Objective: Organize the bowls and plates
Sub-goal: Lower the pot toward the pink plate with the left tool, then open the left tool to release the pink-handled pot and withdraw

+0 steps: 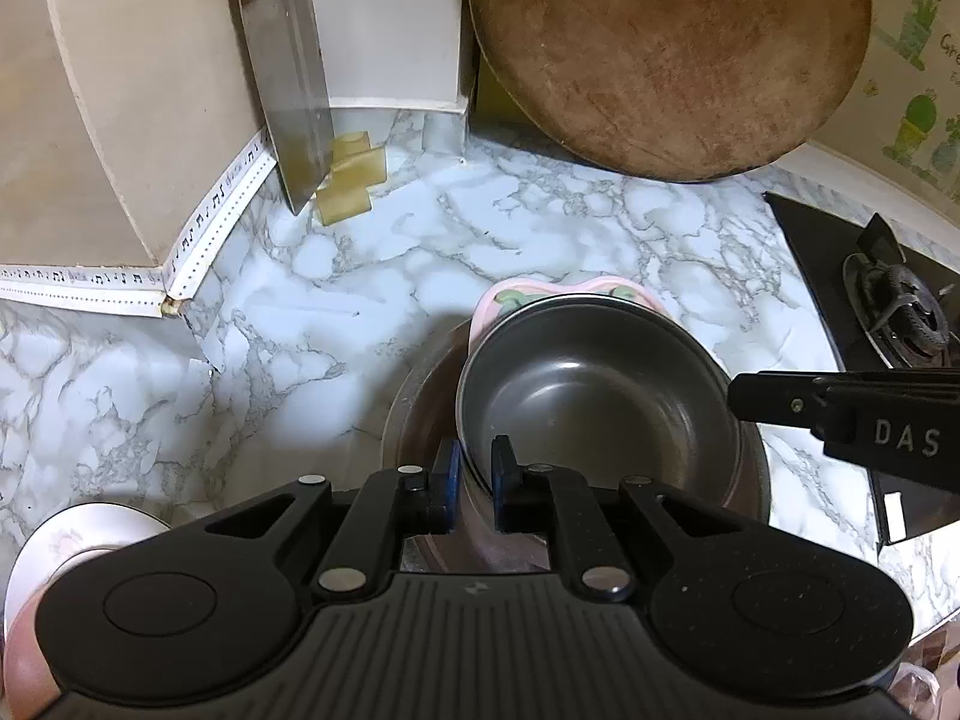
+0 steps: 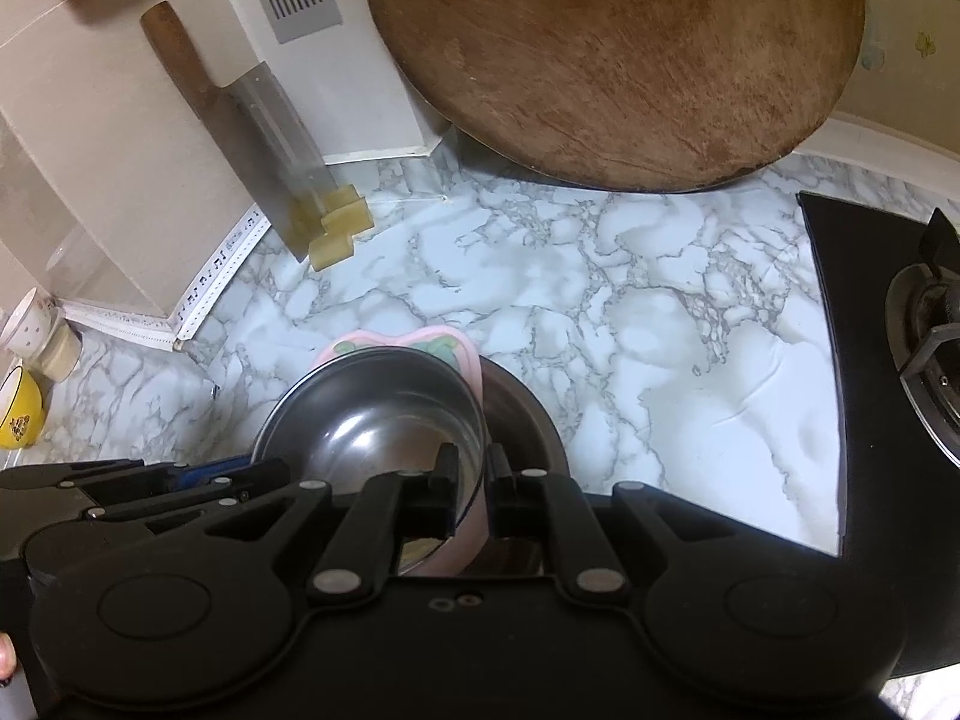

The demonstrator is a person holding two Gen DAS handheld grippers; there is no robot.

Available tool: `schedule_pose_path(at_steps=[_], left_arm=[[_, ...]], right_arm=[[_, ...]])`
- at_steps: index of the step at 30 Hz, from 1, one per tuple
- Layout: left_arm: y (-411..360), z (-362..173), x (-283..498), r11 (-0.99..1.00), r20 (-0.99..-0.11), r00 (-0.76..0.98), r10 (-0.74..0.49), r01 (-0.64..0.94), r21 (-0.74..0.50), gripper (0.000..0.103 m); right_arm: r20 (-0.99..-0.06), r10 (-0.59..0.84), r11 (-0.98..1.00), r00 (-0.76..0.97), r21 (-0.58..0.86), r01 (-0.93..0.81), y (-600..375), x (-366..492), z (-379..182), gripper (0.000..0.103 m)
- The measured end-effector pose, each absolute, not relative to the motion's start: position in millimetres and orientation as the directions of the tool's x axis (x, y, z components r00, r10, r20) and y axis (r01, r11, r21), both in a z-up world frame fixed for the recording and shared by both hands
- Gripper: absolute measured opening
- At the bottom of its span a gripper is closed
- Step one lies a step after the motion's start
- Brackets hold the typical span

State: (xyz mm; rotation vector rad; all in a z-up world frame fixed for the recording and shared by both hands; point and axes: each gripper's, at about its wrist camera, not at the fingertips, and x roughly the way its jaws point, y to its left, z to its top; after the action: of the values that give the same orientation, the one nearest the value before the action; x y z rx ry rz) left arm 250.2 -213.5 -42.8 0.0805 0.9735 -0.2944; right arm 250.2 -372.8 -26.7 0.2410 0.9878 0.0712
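I hold the steel bowl (image 1: pixel 591 396), low in the center of the frame above the desk (image 1: pixel 360 252), with both grippers (image 1: pixel 476 480) (image 2: pixel 469 495) closed on its thin, slippery rim, which seems light.

A home kitchen: marble-patterned table (image 1: pixel 420 240), gas stove (image 2: pixel 900 330), cleaver (image 2: pixel 264 120) and round wooden chopping board (image 1: pixel 666 54) propped against the wall.
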Motion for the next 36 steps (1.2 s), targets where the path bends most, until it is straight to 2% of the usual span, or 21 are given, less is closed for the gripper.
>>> schedule_pose_path(at_steps=[11, 13, 15, 17, 23, 27, 36], left_arm=[[-189.4, -20.7, 226.8, 0.947, -0.792, 0.555, -0.255, 0.31, -0.087, 0.013], [-181.7, -16.3, 221.5, 0.947, -0.783, 0.566, -0.259, 0.308, -0.091, 0.026], [-170.6, -10.1, 213.9, 0.95, -0.764, 0.59, -0.261, 0.296, -0.097, 0.051], [-161.6, -3.5, 206.7, 0.954, -0.744, 0.616, -0.259, 0.285, -0.096, 0.058], [-124.2, 14.4, 183.1, 0.96, -0.718, 0.648, -0.254, 0.26, -0.105, 0.058], [-88.3, 25.3, 166.6, 0.97, -0.696, 0.679, -0.235, 0.21, -0.122, 0.066], [-2.7, 37.6, 133.1, 0.989, -0.671, 0.73, -0.132, 0.057, -0.133, 0.074]], right_arm=[[-0.798, 0.162, 0.98, 0.58, 0.199, 0.0, -355.0, 233.9, -9.6, 0.01], [-0.792, 0.159, 0.982, 0.59, 0.188, -0.013, -350.3, 230.5, -5.2, 0.01], [-0.784, 0.16, 0.983, 0.599, 0.179, -0.03, -344.7, 226.5, -0.4, 0.011], [-0.771, 0.169, 0.983, 0.614, 0.174, -0.052, -338.7, 221.7, 5.4, 0.011], [-0.733, 0.216, 0.976, 0.645, 0.173, -0.13, -314.1, 209.3, 24.5, 0.011], [-0.71, 0.256, 0.967, 0.656, 0.176, -0.186, -291.9, 202.4, 34.4, 0.011], [-0.676, 0.357, 0.93, 0.644, 0.193, -0.313, -232.9, 193.3, 45.8, 0.012]])
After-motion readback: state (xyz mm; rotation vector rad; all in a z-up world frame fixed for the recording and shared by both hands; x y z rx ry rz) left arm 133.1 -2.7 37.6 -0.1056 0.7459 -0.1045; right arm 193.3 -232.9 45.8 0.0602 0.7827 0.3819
